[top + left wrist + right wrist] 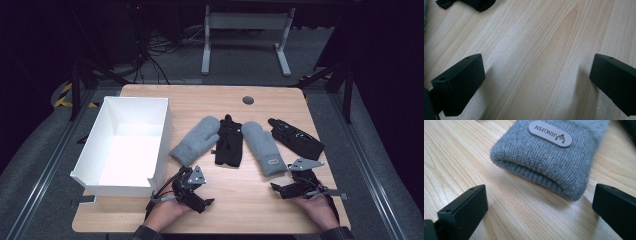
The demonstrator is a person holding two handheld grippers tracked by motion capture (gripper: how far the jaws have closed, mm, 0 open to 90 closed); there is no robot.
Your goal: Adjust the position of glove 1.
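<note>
Right gripper view: grey mitten's cuff [544, 167] just beyond the released, empty claw [540, 212].

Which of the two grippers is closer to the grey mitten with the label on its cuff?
Right. The right gripper sits just below the labelled mitten, while the left gripper rests farther left.
</note>
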